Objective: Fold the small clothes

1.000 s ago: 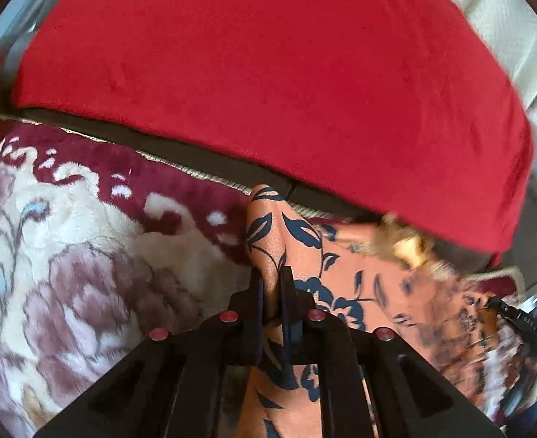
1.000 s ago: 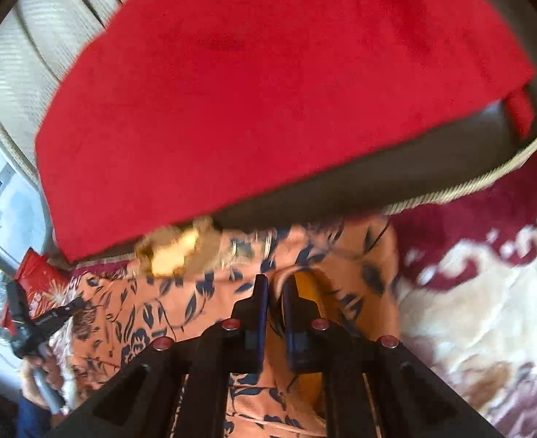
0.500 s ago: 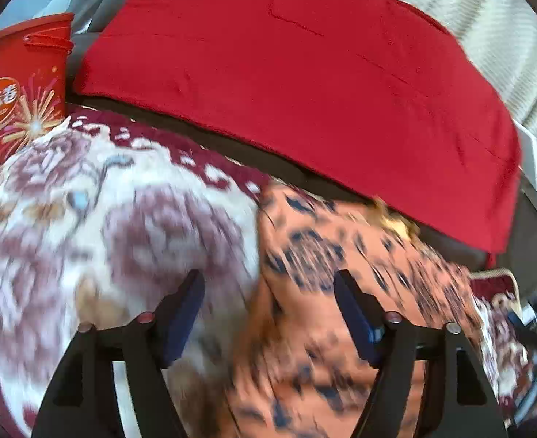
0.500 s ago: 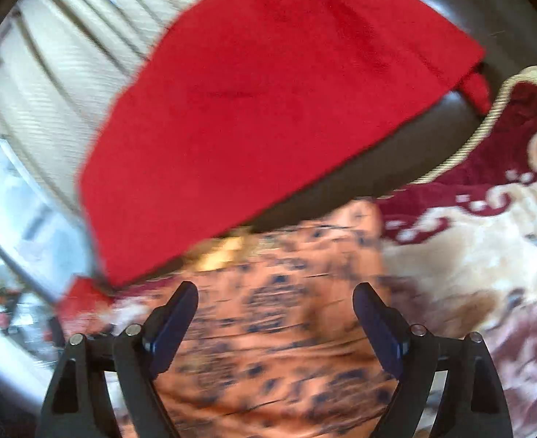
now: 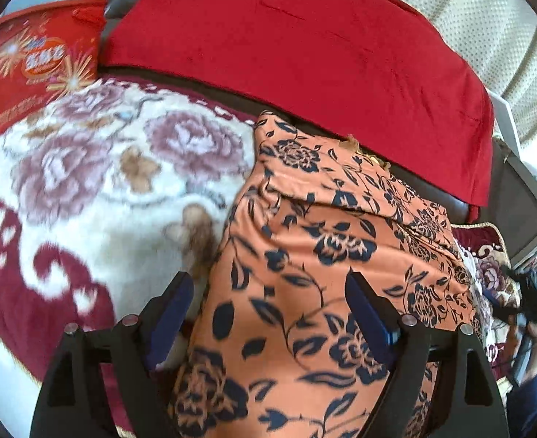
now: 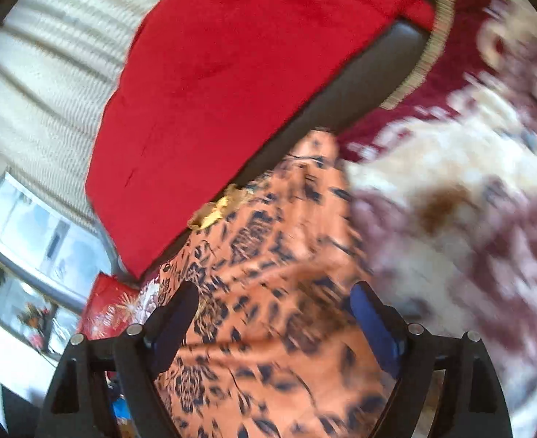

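Surface: a plush floral blanket (image 5: 86,182), cream with maroon roses, is spread under everything; it fills the left of the left wrist view and the right of the right wrist view.
Backdrop: a red cloth (image 5: 305,54) is draped over a dark sofa edge at the far side, with a red printed bag (image 5: 38,62) at far left.
Garment: an orange garment (image 5: 323,255) with a navy flower print is laid on the blanket, its far edge just beside the sofa edge. A folded-over flap is seen across its far part.
Long axis: the garment is stretched from near to far in the left wrist view, its far left corner pointing at the red cloth; the near end is cut off by the frame.
Change: a second ago the cloth was pinched in both grippers; it has since been let go and dropped flat.
Meaning: one fold is judged finished, with a fresh grasp needed for the next.
Left gripper (image 5: 268,314): spread wide, nothing held, raised over the garment's left edge.
Right gripper (image 6: 274,321): likewise spread wide and empty above the garment (image 6: 268,292); this view is blurred by motion.
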`<action>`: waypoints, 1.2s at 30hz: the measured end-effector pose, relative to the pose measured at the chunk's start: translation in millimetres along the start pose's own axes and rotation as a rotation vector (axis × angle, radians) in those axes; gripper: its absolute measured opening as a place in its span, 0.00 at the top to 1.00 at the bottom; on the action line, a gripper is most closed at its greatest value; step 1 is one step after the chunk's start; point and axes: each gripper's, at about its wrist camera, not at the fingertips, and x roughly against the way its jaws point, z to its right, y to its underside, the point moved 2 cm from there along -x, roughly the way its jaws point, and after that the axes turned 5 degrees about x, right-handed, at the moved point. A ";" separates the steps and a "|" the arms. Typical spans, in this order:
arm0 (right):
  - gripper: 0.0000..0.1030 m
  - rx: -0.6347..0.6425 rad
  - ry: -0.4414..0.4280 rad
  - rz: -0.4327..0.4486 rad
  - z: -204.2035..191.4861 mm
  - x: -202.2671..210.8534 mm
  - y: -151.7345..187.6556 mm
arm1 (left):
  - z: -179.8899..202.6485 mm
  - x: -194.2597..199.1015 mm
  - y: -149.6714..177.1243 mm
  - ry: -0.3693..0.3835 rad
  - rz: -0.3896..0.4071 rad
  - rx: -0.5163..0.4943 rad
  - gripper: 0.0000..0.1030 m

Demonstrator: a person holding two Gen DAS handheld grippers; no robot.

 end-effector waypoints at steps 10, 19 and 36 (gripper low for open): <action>0.15 -0.052 -0.074 -0.118 40.7 76.7 137.8 | -43.1 36.9 58.4 -0.016 -0.053 0.094 0.17; 0.21 -0.011 -0.015 -0.120 32.5 104.4 192.8 | -60.3 60.6 89.4 0.022 -0.047 0.245 0.17; 0.06 0.093 0.149 0.100 23.8 141.6 198.9 | -82.1 59.2 99.5 0.003 -0.007 0.363 0.17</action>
